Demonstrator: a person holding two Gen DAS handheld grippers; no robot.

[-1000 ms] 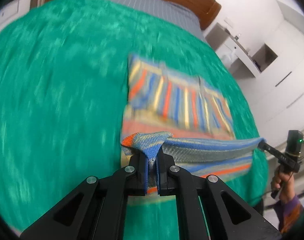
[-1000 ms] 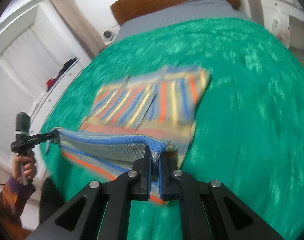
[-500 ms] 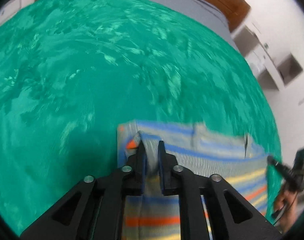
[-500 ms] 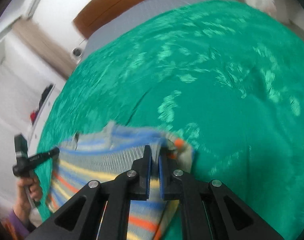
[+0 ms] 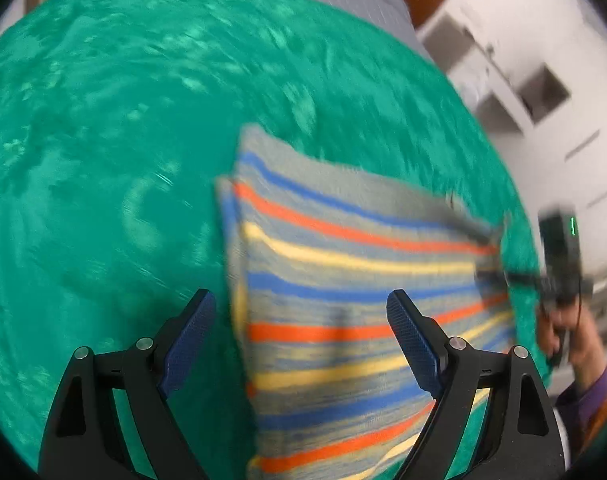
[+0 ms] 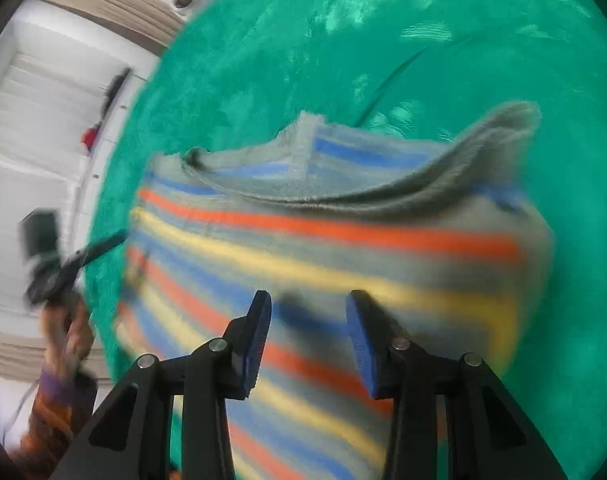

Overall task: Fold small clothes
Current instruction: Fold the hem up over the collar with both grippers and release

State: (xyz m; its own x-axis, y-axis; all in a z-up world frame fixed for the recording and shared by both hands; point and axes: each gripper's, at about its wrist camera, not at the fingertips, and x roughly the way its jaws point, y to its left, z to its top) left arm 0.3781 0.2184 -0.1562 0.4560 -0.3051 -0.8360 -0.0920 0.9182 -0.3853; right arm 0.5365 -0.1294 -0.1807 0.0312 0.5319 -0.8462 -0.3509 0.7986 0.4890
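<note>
Left wrist view first: our left gripper [image 5: 299, 312] has just been opening and its jaws now stand wide apart, pressing on nothing; the near left edge of the striped garment [image 5: 343, 280] lies in the span between them, released. In the right wrist view, our right gripper [image 6: 308, 312] has also just been opening, its jaws parted to a lesser width with the striped cloth lying loose beneath them, no pad pressing on it. Outward from both, the garment rests on the green bedspread [image 5: 103, 160], doubled over on itself with the stripes running across; its far right corner stands up in a curl [image 6: 503, 128] and is not yet settled flat. We judge one fold laid down. What seems left is smoothing that raised edge and perhaps another fold to make it compact.
</note>
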